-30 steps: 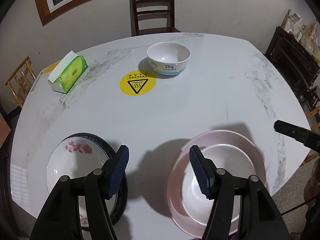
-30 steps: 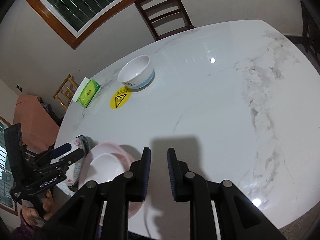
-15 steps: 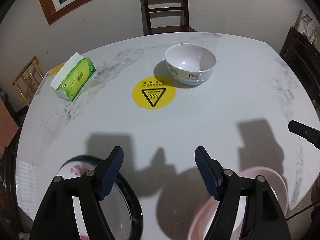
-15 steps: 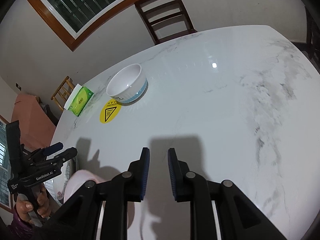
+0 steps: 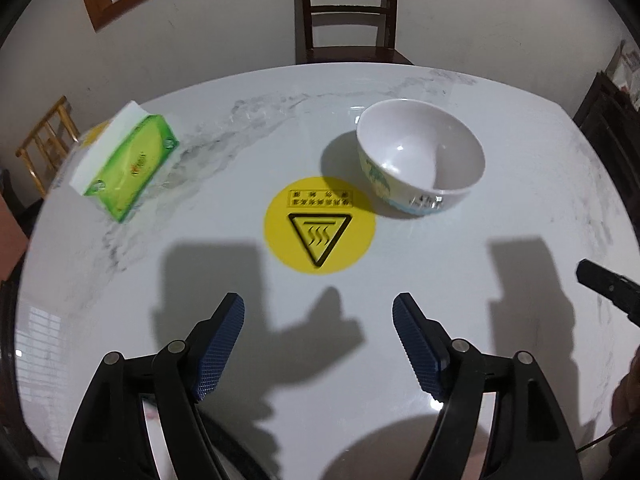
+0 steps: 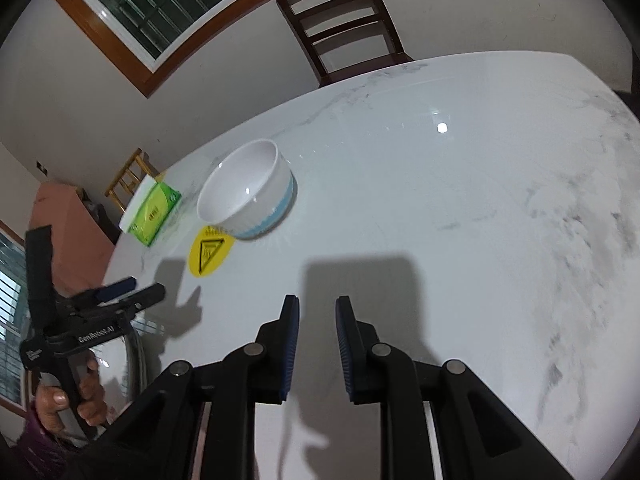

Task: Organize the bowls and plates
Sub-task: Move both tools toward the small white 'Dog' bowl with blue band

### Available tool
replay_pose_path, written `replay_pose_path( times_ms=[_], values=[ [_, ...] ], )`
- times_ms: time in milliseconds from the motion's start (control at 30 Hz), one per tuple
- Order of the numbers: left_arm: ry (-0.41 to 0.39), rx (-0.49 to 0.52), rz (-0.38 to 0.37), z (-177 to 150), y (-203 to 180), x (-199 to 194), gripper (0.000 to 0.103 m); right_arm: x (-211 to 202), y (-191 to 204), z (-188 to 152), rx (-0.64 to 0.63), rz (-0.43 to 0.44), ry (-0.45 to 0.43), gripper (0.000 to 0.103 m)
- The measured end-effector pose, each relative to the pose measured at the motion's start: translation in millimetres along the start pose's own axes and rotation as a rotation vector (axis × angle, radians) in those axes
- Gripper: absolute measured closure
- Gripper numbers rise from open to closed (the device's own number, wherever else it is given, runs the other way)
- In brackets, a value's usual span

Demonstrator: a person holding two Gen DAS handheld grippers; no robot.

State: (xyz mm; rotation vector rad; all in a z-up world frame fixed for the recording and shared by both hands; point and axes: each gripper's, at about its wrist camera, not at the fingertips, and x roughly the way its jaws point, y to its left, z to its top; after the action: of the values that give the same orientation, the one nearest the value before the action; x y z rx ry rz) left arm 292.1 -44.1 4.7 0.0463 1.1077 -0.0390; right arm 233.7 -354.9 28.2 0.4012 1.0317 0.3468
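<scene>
A white bowl (image 5: 420,160) with a blue band stands upright on the white marble table (image 5: 520,184), just right of a yellow warning sticker (image 5: 319,226). It also shows in the right wrist view (image 6: 246,190). My left gripper (image 5: 318,312) is open and empty, above the table short of the sticker. My right gripper (image 6: 317,312) is empty, its pads a narrow gap apart, right of and nearer than the bowl. A dark-rimmed plate (image 6: 134,352) shows only as an edge under the left gripper (image 6: 120,292). The pink plate (image 5: 400,452) is a sliver at the bottom.
A green tissue box (image 5: 128,168) lies at the table's left side. A dark wooden chair (image 5: 348,12) stands behind the far edge. A light wooden chair (image 5: 44,144) is off to the left. Dark furniture (image 5: 608,120) is at the right.
Both grippers have moved forward over the table toward the bowl. The two plates have slid out of the bottom of the left wrist view. The bowl looks larger and closer.
</scene>
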Motion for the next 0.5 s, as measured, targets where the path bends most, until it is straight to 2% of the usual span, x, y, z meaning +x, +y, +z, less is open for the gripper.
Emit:
replay_pose_path(
  times_ms=[100, 200, 367, 500],
  values=[
    [0.037, -0.044, -0.087, 12.4, 4.4, 13.0, 0.03, 11.7, -0.4, 12.5, 0.026, 0.037, 0.006, 0.084],
    [0.033, -0.09, -0.151, 25.3, 10.6, 19.2, 0.03, 22.7, 2.1, 27.2, 0.036, 0.066, 0.018, 0.084],
    [0.03, -0.125, -0.202, 50.2, 15.8, 29.5, 0.028, 37.8, 6.0, 58.0, 0.06, 0.101, 0.03, 0.083],
    [0.063, -0.165, -0.223, 67.1, 21.3, 47.6, 0.027, 53.0, 8.2, 81.7, 0.094, 0.131, 0.044, 0.081]
  ],
)
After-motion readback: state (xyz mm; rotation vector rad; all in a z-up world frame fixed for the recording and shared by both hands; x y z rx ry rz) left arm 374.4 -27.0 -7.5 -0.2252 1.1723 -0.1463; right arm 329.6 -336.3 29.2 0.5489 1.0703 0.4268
